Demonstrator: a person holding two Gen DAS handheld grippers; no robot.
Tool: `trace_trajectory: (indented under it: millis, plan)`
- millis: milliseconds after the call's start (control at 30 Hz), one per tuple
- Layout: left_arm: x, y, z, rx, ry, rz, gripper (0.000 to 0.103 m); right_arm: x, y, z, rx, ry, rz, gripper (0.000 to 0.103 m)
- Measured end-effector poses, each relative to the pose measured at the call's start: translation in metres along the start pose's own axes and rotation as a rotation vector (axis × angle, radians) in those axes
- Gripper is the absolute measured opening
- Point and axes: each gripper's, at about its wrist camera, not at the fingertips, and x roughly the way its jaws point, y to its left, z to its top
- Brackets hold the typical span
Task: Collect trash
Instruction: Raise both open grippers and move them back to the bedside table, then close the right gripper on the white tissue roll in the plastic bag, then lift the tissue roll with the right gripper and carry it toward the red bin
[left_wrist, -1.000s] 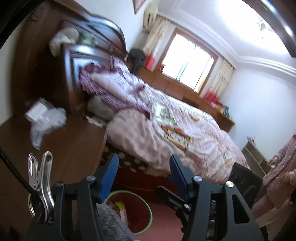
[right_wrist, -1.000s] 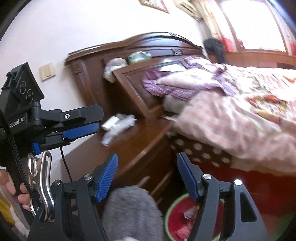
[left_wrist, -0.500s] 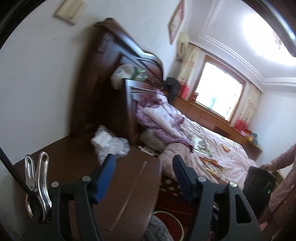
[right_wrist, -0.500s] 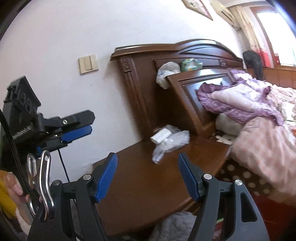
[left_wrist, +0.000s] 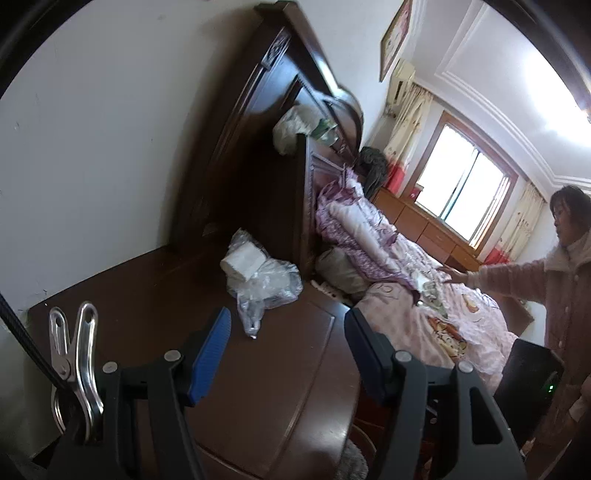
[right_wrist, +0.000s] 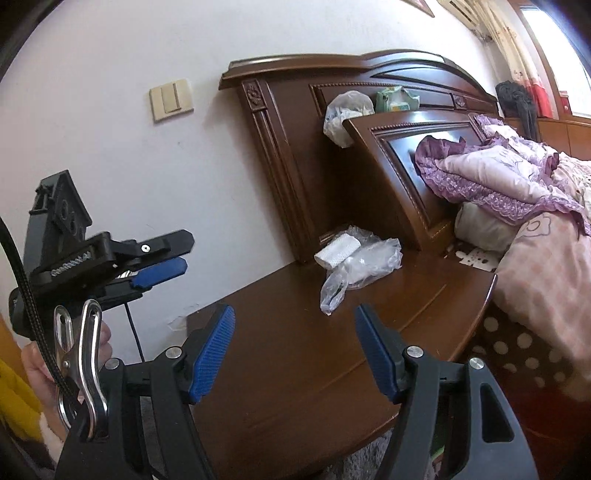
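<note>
Both claws are open and hold nothing. My left claw (left_wrist: 288, 345) and my right claw (right_wrist: 295, 347) point at the brown counter (right_wrist: 295, 369), low in each picture. No trash is picked up yet, so I think the job is only starting here. The crinkly plastic bag (right_wrist: 360, 273) with a white packet (right_wrist: 338, 253) on it lies near the middle of the picture, on the counter by the headboard (right_wrist: 369, 155). It sits ahead of my claws, not between the pads. Grabbing it is still left to do.
</note>
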Motion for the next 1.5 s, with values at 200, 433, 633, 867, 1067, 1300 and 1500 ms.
trace_trajectory:
  millis: [200, 433, 633, 867, 1067, 1300, 1500]
  plan:
    - [0.039, 0.019, 0.007, -0.037, 0.060, 0.000, 0.067, 0.036, -0.010, 0.008, -0.005, 0.046, 0.012, 0.069]
    - [0.109, 0.038, 0.027, 0.014, 0.112, 0.060, 0.066, 0.087, -0.038, 0.036, 0.053, 0.101, 0.062, 0.069]
    - [0.175, 0.064, 0.051, -0.027, 0.168, 0.126, 0.066, 0.152, -0.061, 0.063, 0.128, 0.213, 0.103, 0.069]
    - [0.220, 0.087, 0.057, -0.142, 0.227, 0.019, 0.066, 0.230, -0.096, 0.081, 0.330, 0.315, 0.121, 0.049]
    - [0.238, 0.090, 0.052, -0.177, 0.261, -0.006, 0.058, 0.265, -0.131, 0.071, 0.514, 0.281, 0.123, 0.046]
    - [0.231, 0.100, 0.048, -0.218, 0.221, -0.055, 0.013, 0.283, -0.131, 0.056, 0.510, 0.215, 0.155, 0.009]
    - [0.221, 0.101, 0.050, -0.216, 0.166, -0.089, 0.008, 0.272, -0.116, 0.062, 0.410, 0.159, 0.204, 0.006]
